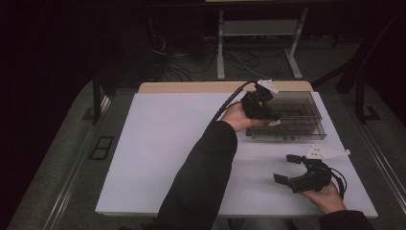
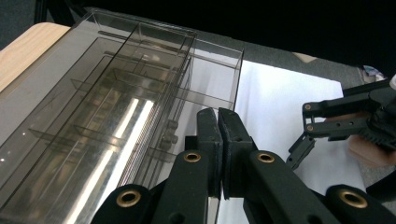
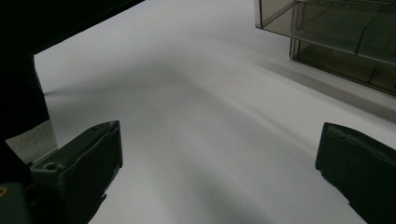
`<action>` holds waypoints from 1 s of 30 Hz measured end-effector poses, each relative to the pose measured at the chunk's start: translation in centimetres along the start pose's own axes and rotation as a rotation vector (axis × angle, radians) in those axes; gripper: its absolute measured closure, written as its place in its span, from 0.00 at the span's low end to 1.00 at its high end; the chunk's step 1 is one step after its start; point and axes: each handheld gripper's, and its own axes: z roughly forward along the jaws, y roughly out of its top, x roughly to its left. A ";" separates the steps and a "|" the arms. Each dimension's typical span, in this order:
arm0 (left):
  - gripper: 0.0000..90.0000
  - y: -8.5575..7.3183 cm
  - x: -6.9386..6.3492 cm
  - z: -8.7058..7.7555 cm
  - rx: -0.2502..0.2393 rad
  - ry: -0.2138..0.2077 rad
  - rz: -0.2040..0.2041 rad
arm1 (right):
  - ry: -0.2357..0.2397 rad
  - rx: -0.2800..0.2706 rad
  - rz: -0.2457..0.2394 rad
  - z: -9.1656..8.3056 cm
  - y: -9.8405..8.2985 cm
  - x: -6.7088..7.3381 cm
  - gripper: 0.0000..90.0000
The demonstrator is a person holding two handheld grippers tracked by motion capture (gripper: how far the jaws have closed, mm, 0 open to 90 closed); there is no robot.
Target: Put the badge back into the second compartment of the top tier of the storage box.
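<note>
Surface: a white sheet (image 1: 167, 158) covers the table; the room behind is dark, with cables on the floor.
Box: a smoky transparent plastic drawer box (image 1: 306, 125) lies at the far right of the sheet.
Left gripper (image 1: 266, 111): at the box's left front corner, jaws pressed together; whether they pinch anything is hidden.
Right gripper (image 1: 287, 168): jaws spread wide, nothing between them, near the front edge, well apart from the box.
Writing: none readable.
</note>
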 end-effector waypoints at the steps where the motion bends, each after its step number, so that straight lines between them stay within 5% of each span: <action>1: 0.97 0.0 0.0 0.1 -0.003 -0.001 -0.006 | 0.000 0.000 0.000 0.0 0.0 0.0 0.00; 20: 0.97 -0.7 1.0 3.0 -0.014 -0.015 -0.058 | 0.009 0.004 -0.007 0.2 0.0 0.0 0.00; 30: 0.97 -0.7 1.0 4.5 0.009 -0.024 -0.055 | 0.010 0.007 -0.013 0.3 0.0 0.1 0.00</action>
